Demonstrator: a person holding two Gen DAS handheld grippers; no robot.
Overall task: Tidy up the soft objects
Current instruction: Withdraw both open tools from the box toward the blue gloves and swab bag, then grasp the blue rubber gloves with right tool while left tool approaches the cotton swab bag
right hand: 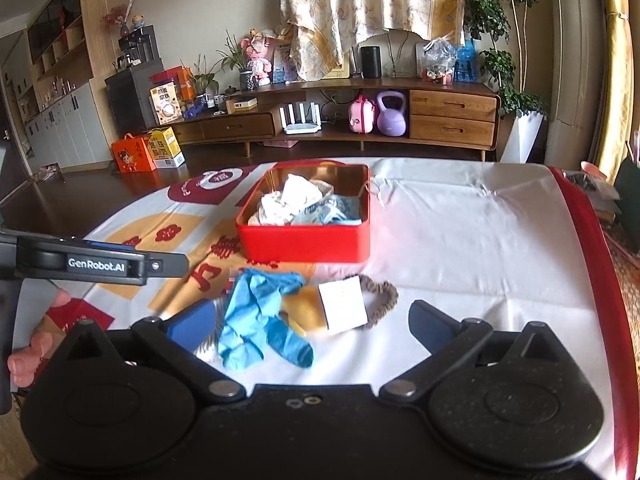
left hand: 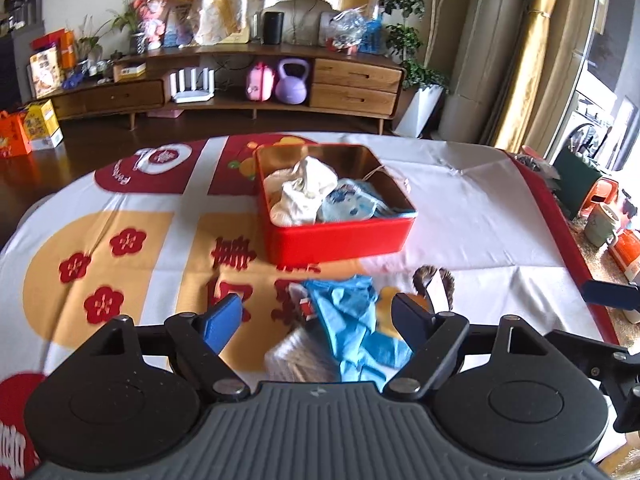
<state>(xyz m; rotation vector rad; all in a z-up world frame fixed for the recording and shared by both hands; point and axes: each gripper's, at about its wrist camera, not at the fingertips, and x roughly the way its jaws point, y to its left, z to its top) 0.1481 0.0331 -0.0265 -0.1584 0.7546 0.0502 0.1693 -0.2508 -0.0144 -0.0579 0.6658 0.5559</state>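
A red tin box stands mid-table with white and pale blue cloths inside. In front of it lies a pile of soft things: blue socks, a grey knitted piece, a yellow item and a brown fuzzy band with a white tag. My left gripper is open, its fingers either side of the blue socks, just above them. My right gripper is open wide over the same pile, pressing on nothing.
The table wears a white cloth with red and yellow prints. Mugs and orange items crowd the right edge. A hand grips the left tool's handle. A wooden sideboard stands beyond the table.
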